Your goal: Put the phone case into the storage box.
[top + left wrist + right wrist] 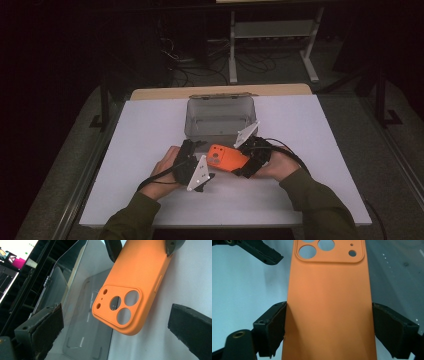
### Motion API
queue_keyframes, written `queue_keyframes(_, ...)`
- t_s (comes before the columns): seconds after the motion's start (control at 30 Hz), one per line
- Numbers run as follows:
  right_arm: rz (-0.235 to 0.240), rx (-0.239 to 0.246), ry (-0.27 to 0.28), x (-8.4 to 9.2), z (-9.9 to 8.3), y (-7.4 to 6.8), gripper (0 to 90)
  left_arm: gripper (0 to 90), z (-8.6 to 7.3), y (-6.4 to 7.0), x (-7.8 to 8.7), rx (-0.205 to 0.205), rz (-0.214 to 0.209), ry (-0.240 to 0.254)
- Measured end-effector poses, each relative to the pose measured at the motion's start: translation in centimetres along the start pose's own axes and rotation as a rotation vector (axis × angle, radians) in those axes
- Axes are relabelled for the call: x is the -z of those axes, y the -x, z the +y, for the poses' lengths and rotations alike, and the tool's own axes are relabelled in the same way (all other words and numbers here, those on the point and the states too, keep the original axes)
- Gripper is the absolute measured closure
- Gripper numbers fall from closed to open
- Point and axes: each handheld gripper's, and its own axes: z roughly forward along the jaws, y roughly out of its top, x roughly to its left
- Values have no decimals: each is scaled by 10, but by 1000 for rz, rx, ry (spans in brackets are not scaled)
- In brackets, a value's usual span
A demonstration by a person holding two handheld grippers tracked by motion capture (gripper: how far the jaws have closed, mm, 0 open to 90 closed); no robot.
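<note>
Between the right gripper's [328, 327] jaws sits an orange phone case [328, 302], pinched at both long edges above the white table [320, 130]. Its camera end reaches between the left gripper's [125, 327] spread jaws, untouched, just before a clear open box [220, 116].

One orange phone case [226, 157] — one clear box [219, 119] — two grippers

Matt orange phone case [132, 277], clear plastic box [220, 117]
</note>
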Motion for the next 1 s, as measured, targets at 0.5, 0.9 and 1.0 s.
queue_keyframes(0.5, -3, 2, -2, 0, 0, 0, 157, 0, 2, 3, 0, -79, 31, -11)
queue_keyframes(0.9, -3, 0, -5, 0, 0, 0, 157, 0, 2, 9, -1, -149, 52, -17)
queue_keyframes(1.0, -3, 0, -4, 0, 0, 0, 157, 0, 3, 10, -1, -163, 57, -19)
